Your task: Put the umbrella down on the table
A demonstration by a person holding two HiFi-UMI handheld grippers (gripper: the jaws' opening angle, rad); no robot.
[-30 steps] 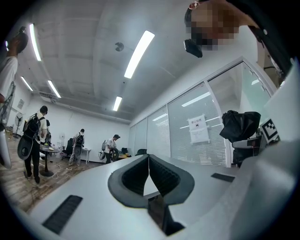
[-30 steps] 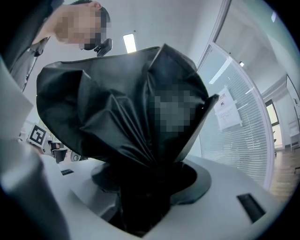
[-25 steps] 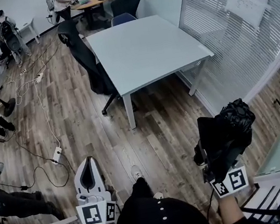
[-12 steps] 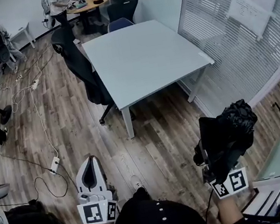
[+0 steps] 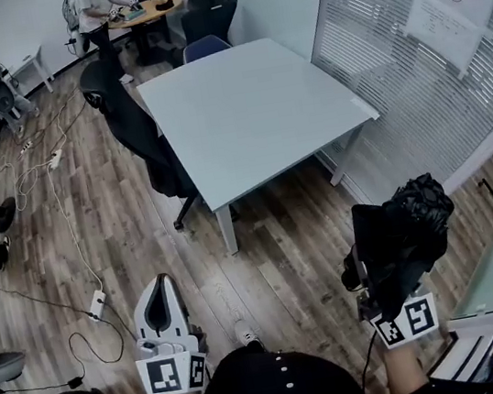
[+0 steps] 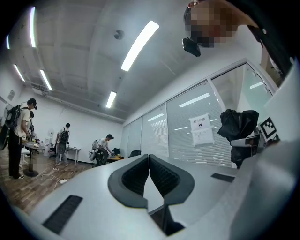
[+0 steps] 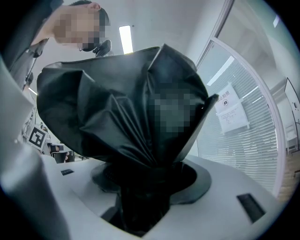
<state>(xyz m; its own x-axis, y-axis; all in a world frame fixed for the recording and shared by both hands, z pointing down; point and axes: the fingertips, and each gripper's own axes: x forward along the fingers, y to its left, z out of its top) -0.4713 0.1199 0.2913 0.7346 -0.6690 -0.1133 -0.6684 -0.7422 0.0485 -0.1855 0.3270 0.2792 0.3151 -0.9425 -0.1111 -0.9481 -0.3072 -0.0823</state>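
While the folded black umbrella (image 5: 407, 229) sits clamped in the right gripper's (image 5: 375, 278) fingers, held above the floor and well short of the table (image 5: 251, 107), the step in hand looks like the carry. The left gripper (image 5: 158, 293) is empty, fingers closed together. Next, I judge, the umbrella must be brought over the tabletop, lowered, then released.

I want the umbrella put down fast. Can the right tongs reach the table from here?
Probably not yet. The right tongs, shut on the umbrella, are well short of the table, with bare floor between. Nothing blocks the way; stepping closer should do it.
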